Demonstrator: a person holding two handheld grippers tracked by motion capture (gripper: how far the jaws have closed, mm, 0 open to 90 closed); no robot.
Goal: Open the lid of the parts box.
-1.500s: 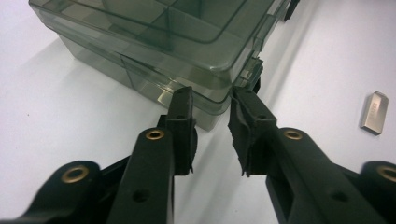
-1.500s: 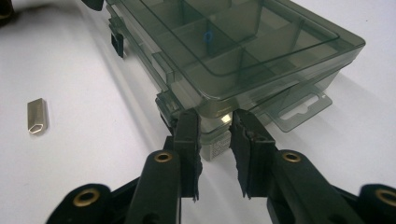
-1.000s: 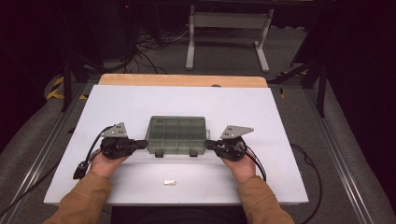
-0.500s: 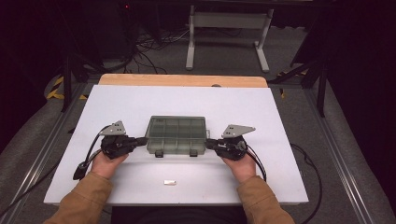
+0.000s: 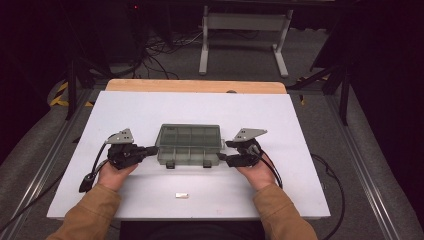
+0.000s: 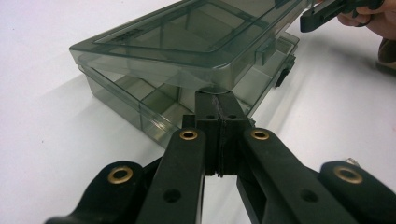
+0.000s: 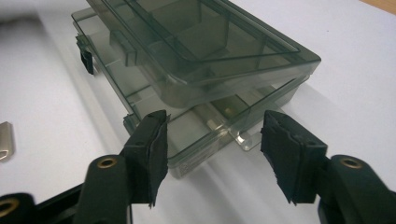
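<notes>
We see a smoky translucent compartment box lying flat near the middle of the white table, its long side running from nine o'clock to three o'clock in the high view. Its lid is down over the divided tray, and two dark latches sit on the edge facing six o'clock.

The left gripper comes in from nine o'clock, held in the left hand. In the left gripper view its two black jaws are pressed flat together with nothing between them, and their joined tip touches the short end of the box just under the lid's rim (the lid looks slightly raised at that corner).

The right gripper stands at three o'clock of the box, carried by the right hand. In the right gripper view its jaws are spread wide, one pad to each side of the box's near corner, close to the wall, though we cannot tell whether either one touches it. It has hold of nothing.

A small silver metal piece lies on the table toward six o'clock of the box, well apart from it and between the two forearms in tan sleeves.
</notes>
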